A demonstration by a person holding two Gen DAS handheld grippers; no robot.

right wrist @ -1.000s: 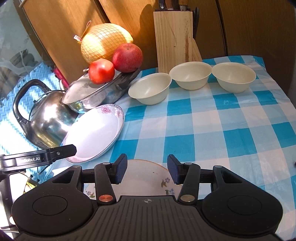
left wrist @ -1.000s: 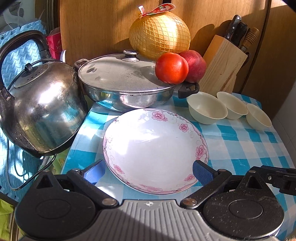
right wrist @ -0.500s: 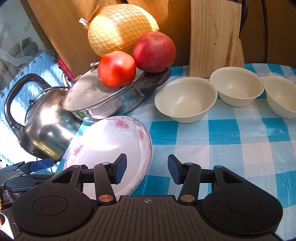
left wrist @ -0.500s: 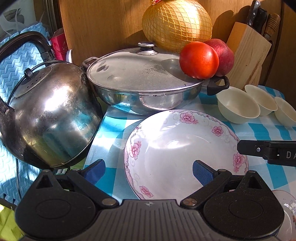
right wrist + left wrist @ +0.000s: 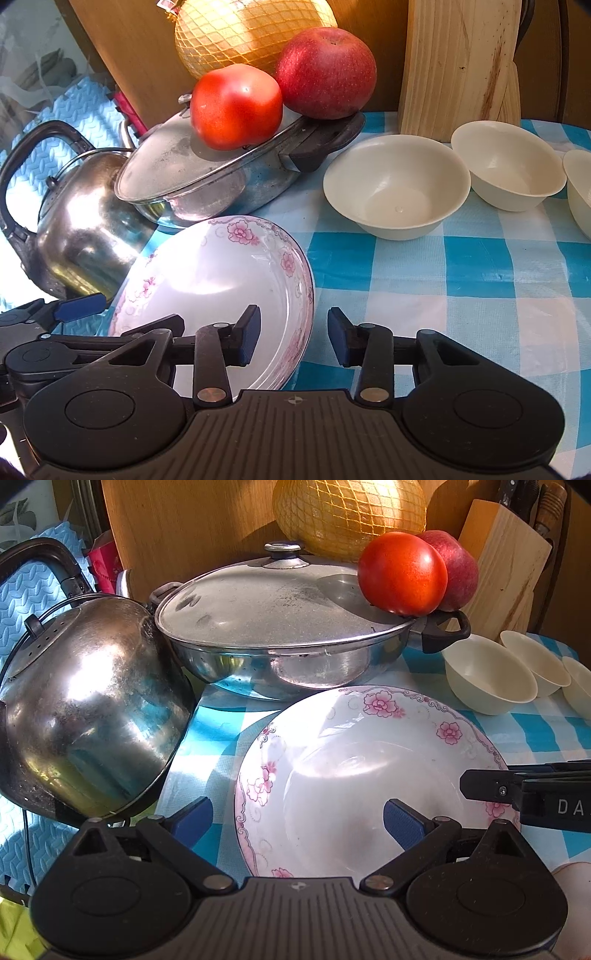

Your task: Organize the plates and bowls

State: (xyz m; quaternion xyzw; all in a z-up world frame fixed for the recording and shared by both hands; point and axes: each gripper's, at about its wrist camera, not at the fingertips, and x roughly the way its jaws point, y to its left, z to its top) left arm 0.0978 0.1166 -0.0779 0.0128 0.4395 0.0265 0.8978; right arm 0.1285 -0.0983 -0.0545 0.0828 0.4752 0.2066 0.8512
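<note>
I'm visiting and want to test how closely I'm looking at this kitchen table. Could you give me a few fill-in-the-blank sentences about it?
1. The tomato and the apple rest on the lid of the ____.
2. The plate nearest the cameras is rimmed with pink ____.
3. The number of cream bowls lined up on the tablecloth is ____.
4. The fruit in yellow netting stands ____ the pan.

Missing words: pan; flowers; three; behind

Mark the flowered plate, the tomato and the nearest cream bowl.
flowered plate (image 5: 351, 775): left wrist view, on its bare white centre.
tomato (image 5: 236, 107): right wrist view, on its front skin.
nearest cream bowl (image 5: 395, 188): right wrist view, on its inside wall.
</note>
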